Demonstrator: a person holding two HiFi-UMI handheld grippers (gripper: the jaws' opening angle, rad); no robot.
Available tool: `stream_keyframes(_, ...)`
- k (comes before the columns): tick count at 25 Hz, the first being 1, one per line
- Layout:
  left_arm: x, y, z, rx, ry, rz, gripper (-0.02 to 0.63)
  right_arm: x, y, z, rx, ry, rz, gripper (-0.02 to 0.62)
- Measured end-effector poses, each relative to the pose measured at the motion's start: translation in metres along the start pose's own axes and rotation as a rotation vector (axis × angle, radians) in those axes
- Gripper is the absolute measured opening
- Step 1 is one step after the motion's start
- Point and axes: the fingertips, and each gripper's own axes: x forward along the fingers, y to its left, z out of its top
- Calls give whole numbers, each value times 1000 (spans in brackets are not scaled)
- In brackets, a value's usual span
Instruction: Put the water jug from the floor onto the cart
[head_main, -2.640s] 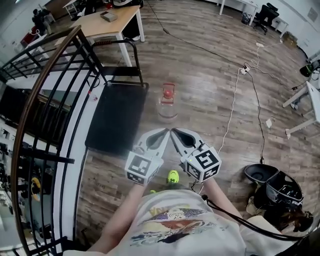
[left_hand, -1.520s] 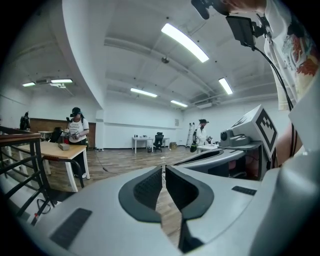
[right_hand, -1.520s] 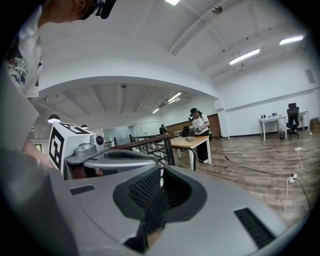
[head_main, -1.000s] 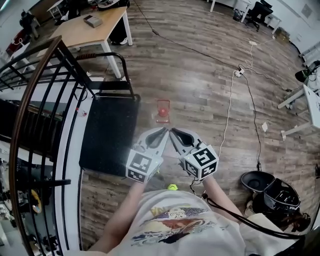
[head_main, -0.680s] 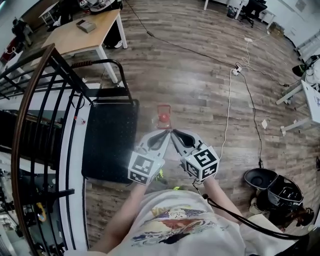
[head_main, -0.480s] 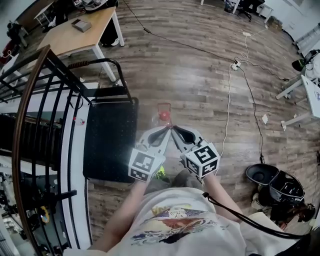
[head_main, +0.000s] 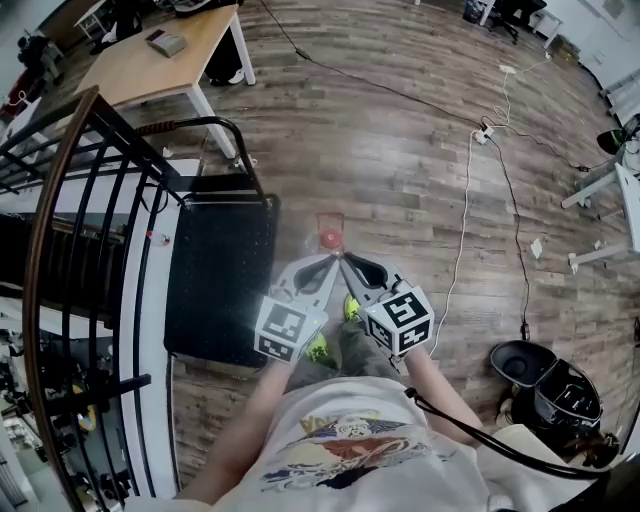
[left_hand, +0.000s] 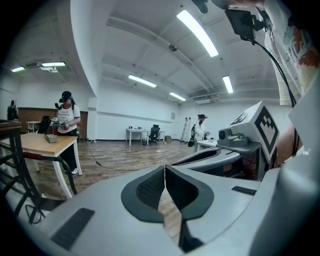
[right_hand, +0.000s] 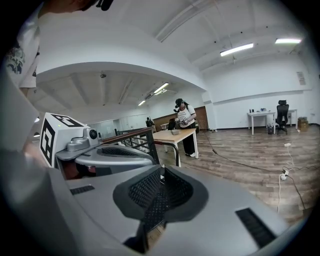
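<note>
Grey-shelled and held low before the person, the two grippers reach forward side by side on outstretched forearms, their tips angled toward each other and tilted a little downward. The left gripper (head_main: 328, 264) has its jaws pressed together on nothing, and so has the right gripper (head_main: 350, 264). The water jug (head_main: 330, 236), clear with a red cap, stands on the wooden floor (head_main: 420, 170) just beyond both tips, near the black cart (head_main: 222, 265).
</note>
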Motion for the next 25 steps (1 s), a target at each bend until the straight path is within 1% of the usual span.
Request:
stream_keyframes(3, 25, 11, 0, -13, 14, 23, 14, 12, -24, 3, 6, 12, 22, 25)
stream_keyframes(8, 68, 32, 7, -12, 32, 69, 14, 35, -68, 11, 10, 34, 72, 25)
stream_keyframes(10, 83, 38, 4, -20, 43, 86, 14, 43, -82, 10, 1, 46, 94, 25)
stream_keyframes(12, 98, 44, 0, -10, 58, 106, 14, 50, -95, 8, -10, 55, 113, 25)
stream_keyframes(15, 118, 53, -1, 1, 73, 131, 14, 61, -113, 3, -4, 59, 139, 25)
stream_keyframes(19, 144, 70, -7, -4, 82, 163, 14, 81, -138, 0, -4, 69, 166, 25)
stream_keyframes(25, 165, 89, -22, -12, 98, 177, 14, 102, -155, -2, -14, 68, 176, 25)
